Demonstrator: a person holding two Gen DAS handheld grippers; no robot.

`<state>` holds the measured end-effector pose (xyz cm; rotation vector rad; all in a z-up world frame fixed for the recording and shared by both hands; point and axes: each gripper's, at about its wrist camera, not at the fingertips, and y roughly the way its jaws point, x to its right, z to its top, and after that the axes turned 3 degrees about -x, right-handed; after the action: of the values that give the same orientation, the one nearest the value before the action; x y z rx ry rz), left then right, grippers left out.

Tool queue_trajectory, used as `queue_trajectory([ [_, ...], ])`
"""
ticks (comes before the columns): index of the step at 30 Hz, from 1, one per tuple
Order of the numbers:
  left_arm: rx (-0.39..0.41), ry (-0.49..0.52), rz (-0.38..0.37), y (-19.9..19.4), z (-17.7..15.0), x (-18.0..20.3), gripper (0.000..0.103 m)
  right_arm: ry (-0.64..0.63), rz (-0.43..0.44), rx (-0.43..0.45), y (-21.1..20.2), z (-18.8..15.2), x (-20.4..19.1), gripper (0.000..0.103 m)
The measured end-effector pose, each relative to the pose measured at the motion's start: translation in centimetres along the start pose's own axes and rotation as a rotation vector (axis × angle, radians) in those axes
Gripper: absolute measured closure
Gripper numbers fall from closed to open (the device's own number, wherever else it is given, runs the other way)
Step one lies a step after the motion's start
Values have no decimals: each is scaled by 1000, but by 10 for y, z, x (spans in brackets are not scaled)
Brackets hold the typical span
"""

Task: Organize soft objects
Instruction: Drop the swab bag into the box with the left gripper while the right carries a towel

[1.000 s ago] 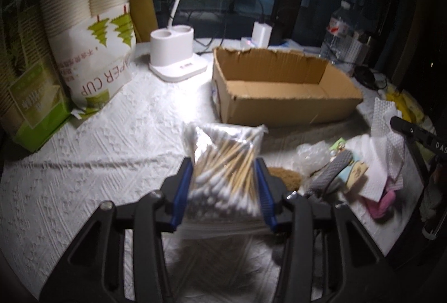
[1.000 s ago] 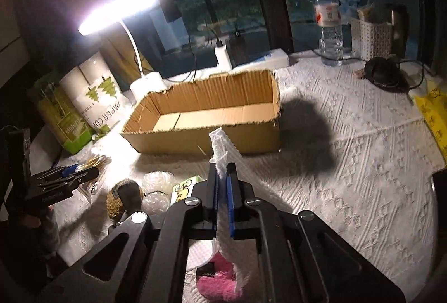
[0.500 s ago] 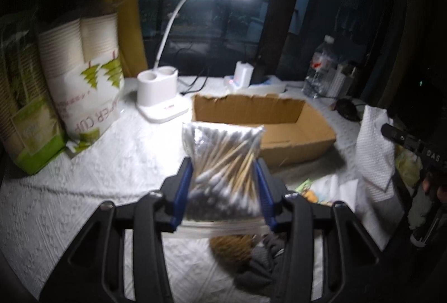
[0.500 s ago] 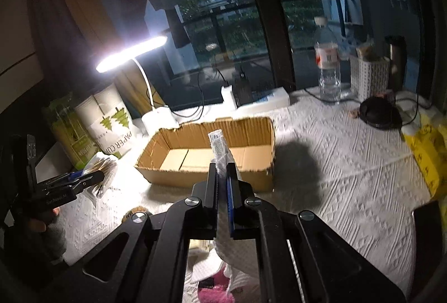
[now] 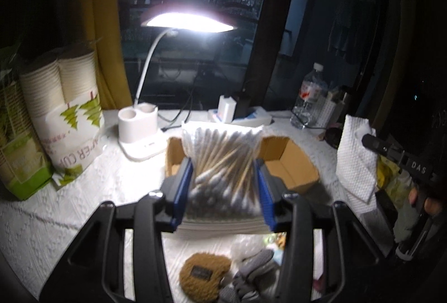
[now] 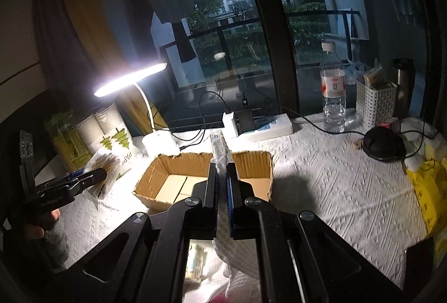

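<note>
My left gripper is shut on a clear bag of cotton swabs and holds it high above the table, in front of the open cardboard box. My right gripper is shut on a white paper towel, also lifted, with the box beyond it. The towel also shows at the right of the left wrist view. The bag shows at the left of the right wrist view. A brown fuzzy pouch and a grey knitted item lie on the table below the left gripper.
A lit desk lamp stands behind the box. A pack of paper cups is at the left. A power strip, water bottle, white basket, black round object and yellow bag are at the back and right.
Both grippers have risen well above the table with their loads still held. The box now sits lower and farther in both views.
</note>
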<state>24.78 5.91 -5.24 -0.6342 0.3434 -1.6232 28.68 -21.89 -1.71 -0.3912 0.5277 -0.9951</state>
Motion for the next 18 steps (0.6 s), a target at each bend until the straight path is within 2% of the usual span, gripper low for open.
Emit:
queue_trajectory([
  [10, 82, 28, -40, 9, 50, 19, 58, -35, 15, 31, 15, 31, 6, 97],
  [14, 94, 4, -60, 18, 55, 22, 58, -45, 24, 43, 23, 40, 5, 97],
  [18, 73, 0, -67, 34, 54, 26, 58, -49, 28, 43, 34, 42, 4, 97],
])
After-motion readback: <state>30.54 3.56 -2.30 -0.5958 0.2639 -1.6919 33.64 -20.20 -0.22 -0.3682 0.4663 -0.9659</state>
